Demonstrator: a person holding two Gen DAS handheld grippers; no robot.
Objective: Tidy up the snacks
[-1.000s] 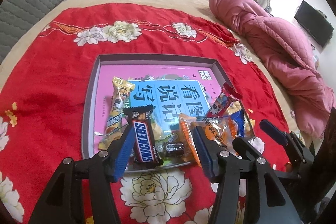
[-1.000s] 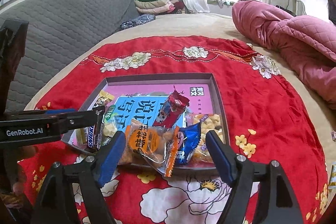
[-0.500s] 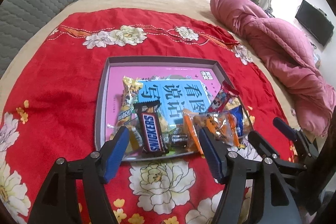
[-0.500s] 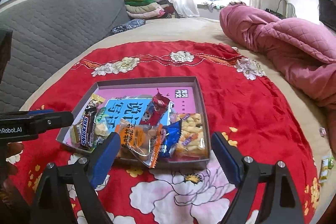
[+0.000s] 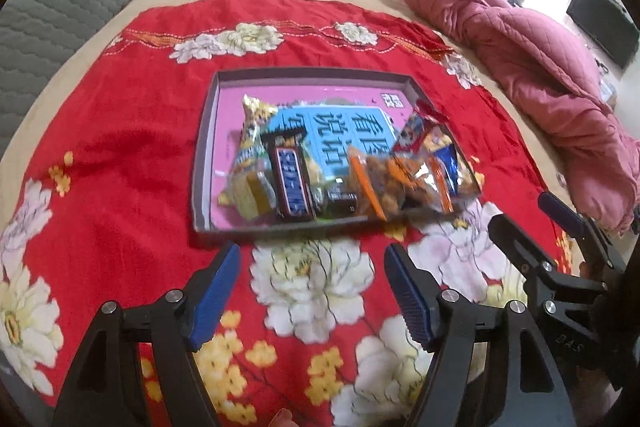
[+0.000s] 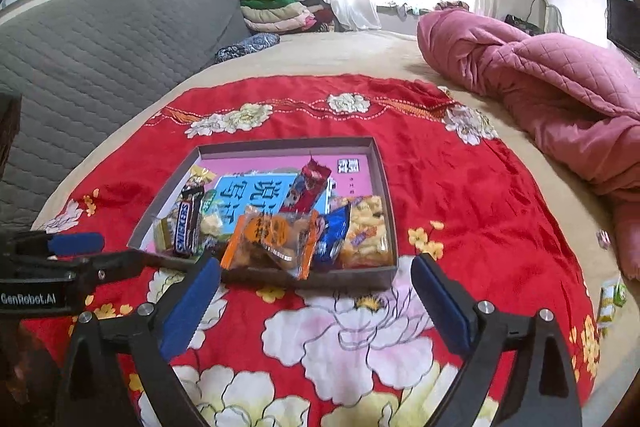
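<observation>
A grey shallow box with a pink and blue book inside sits on a red flowered cloth. Along its near side lie a Snickers bar, a yellow packet, an orange clear packet, a red packet, a blue packet and a puffed-snack bag. My left gripper is open and empty, short of the box's near edge. My right gripper is open and empty, at the box's near wall.
The red cloth covers a bed. A pink quilt is bunched at the right. A grey padded headboard stands left. Small wrapped snacks lie at the right edge of the cloth. Folded clothes are stacked far back.
Both grippers have drawn back from the box and are empty. The left gripper no longer straddles the Snickers bar, which stays in the box.
</observation>
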